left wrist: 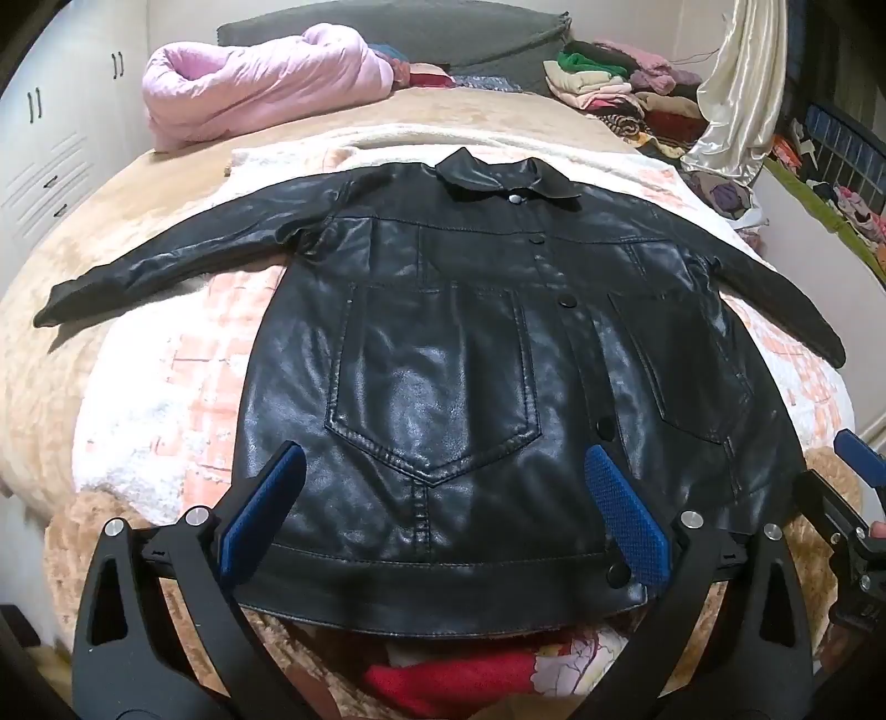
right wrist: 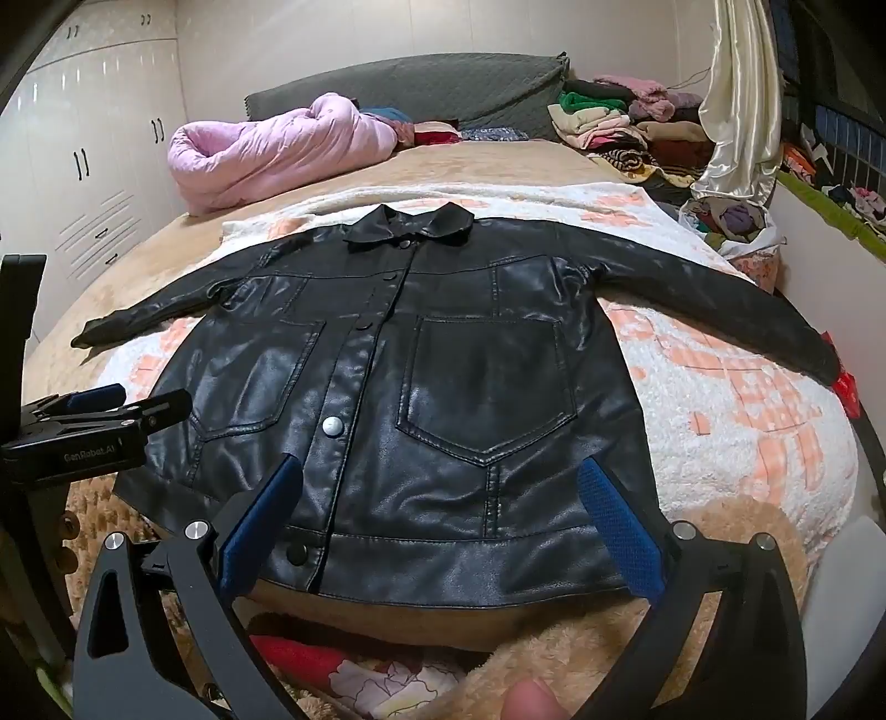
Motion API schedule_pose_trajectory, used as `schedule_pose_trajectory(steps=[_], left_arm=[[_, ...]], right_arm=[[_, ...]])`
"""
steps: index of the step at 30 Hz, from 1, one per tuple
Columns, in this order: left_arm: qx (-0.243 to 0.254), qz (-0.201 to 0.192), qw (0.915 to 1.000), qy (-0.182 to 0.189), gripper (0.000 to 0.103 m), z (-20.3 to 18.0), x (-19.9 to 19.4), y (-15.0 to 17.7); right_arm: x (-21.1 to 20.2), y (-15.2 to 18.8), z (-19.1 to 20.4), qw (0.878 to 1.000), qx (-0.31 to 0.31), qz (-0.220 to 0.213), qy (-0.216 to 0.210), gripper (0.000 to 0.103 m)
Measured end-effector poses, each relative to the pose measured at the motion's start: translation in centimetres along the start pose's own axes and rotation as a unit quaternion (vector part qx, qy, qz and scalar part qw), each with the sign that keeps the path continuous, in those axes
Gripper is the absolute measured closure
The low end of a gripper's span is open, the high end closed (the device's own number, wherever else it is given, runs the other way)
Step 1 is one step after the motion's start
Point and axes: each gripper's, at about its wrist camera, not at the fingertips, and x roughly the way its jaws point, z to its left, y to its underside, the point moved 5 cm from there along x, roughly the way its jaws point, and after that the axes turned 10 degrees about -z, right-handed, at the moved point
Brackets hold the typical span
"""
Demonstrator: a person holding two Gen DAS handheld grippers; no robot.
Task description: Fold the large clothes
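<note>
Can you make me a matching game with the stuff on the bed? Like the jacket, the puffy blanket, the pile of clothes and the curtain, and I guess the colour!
Things:
1. jacket
2. puffy blanket
3. curtain
4. top of the pile of clothes

Colours:
A. pink
B. green
C. black
D. shiny cream

Pairs: 1-C, 2-A, 3-D, 4-B

Both wrist cameras sit low at the bed's foot, facing the headboard; both share the spread black jacket, viewed close from its hem.
</note>
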Motion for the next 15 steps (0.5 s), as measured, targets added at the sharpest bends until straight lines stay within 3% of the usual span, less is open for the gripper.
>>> schedule_pose_trajectory(steps=[15], left_arm=[[0.004,-0.003,1.0,-0.003,0.008,-0.2,0.15,0.37]], right_arm=[[0.08,0.14,0.22,1.0,-0.004,-0.004,-0.003,0.004]])
